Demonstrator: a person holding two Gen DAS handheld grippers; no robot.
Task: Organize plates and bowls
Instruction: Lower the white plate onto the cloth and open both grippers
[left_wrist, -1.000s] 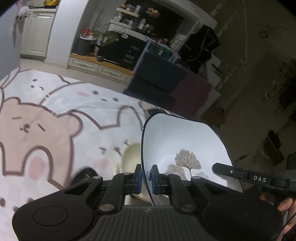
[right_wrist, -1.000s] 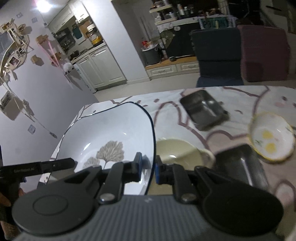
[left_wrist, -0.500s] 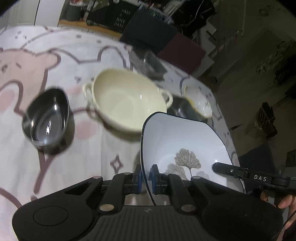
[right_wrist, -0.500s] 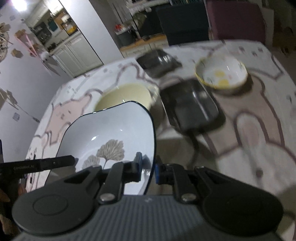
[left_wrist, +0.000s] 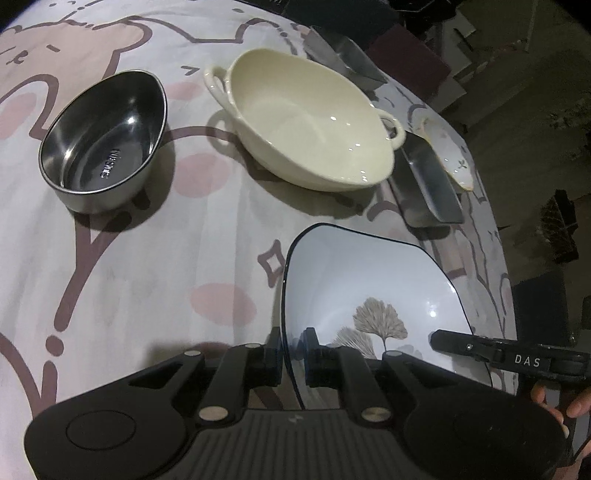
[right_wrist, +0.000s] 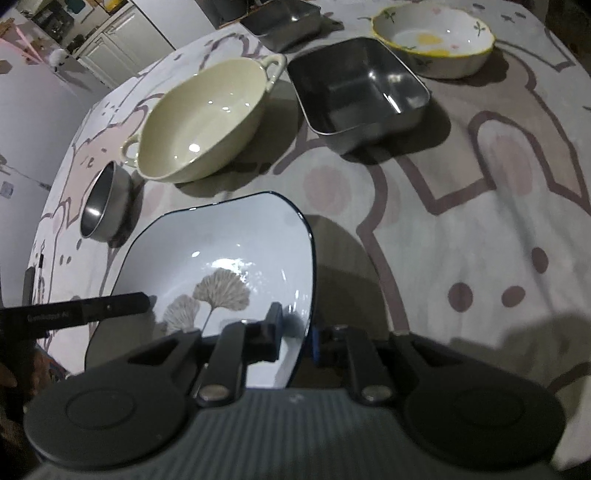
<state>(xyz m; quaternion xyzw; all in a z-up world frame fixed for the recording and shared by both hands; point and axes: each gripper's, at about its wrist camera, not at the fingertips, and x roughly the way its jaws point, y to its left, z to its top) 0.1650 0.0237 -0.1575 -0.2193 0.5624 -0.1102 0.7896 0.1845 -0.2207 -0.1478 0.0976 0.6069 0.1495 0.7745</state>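
The white plate (left_wrist: 369, 280) has a dark rim and a leaf drawing. The left gripper (left_wrist: 291, 354) and the right gripper (right_wrist: 297, 336) each clamp its rim.

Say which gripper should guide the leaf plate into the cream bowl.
Probably left. Both grippers clamp the leaf plate on opposite rims, so both must carry it. The cream bowl lies straight ahead of the left gripper, off to the side of the right.

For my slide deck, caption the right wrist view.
Both grippers hold a leaf-print plate above cream bowl and steel tray.
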